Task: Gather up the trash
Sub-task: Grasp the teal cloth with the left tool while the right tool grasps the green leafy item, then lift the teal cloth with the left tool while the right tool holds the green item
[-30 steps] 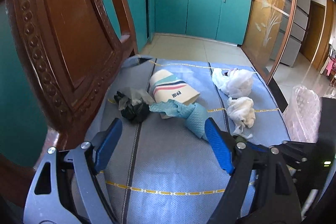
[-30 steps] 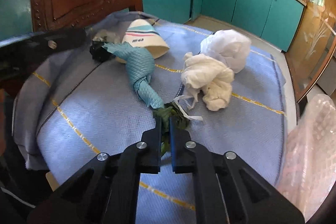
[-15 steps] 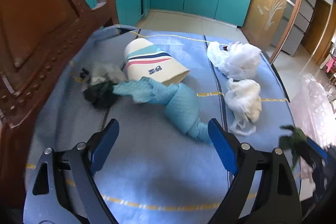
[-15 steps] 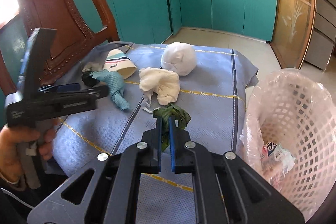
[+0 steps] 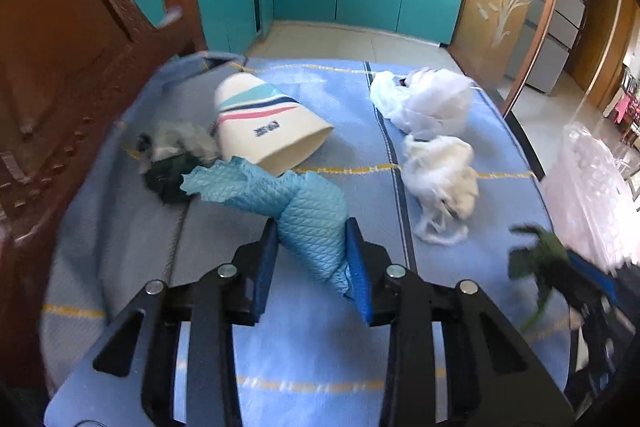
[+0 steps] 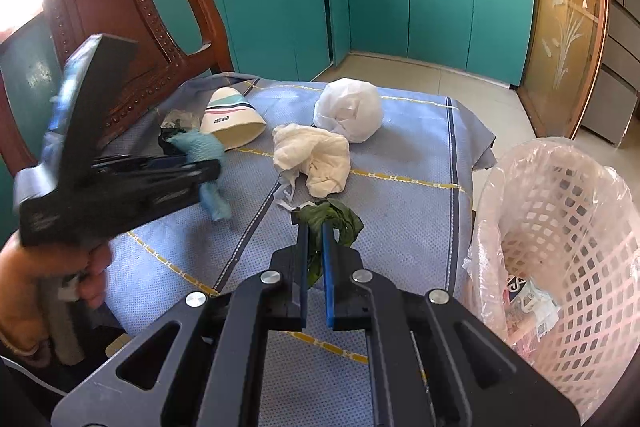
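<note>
My left gripper (image 5: pixel 312 251) has its blue pads on both sides of a twisted blue cloth (image 5: pixel 296 203) lying on the blue tablecloth (image 5: pixel 320 355), closed against it. My right gripper (image 6: pixel 315 227) is shut on a green leafy scrap (image 6: pixel 340 219), held above the cloth left of the pink basket (image 6: pixel 568 251). The scrap also shows in the left wrist view (image 5: pixel 536 259). A striped paper cup (image 5: pixel 264 123) lies on its side. Two white wads (image 5: pixel 440 171) (image 5: pixel 424 99) and a dark crumpled scrap (image 5: pixel 168 159) lie around it.
The pink lattice basket has a clear bag liner and some wrappers (image 6: pixel 528 299) inside; it stands off the table's right edge. A carved wooden chair back (image 6: pixel 120 11) rises at the left. Teal kitchen cabinets (image 6: pixel 400 7) line the far wall.
My left gripper moved forward and closed its pads around the blue cloth. My right gripper lifted the green scrap off the cloth and carried it back toward the basket.
</note>
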The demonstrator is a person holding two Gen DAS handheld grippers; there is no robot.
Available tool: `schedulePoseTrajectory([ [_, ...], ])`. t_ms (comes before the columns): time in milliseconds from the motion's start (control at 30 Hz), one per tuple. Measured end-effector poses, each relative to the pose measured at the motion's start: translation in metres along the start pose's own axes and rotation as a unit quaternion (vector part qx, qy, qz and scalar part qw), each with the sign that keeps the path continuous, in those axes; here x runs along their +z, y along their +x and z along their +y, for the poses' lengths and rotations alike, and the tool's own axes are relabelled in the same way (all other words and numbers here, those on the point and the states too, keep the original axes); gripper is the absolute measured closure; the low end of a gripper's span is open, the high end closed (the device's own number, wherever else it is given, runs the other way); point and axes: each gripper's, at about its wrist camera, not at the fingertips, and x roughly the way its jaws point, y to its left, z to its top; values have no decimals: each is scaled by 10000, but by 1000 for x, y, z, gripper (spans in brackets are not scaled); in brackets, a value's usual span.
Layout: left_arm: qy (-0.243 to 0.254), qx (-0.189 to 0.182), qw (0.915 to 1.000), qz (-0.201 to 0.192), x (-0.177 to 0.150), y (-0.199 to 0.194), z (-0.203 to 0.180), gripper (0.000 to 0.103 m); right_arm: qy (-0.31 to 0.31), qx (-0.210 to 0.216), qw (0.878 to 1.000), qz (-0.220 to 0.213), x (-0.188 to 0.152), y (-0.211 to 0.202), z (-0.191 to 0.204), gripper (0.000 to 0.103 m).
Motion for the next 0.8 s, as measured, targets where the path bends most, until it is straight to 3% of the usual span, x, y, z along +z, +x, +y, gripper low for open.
schedulePoseTrajectory([
  [267,483,413,9952,-742,-22,-73,6,68,-245,-237,9994,-102,-2,-5,10,96],
  [800,569,494,9909,-1118,-29,-113,8,68,-616,-681,9928,-773,-4,-45,25,96],
])
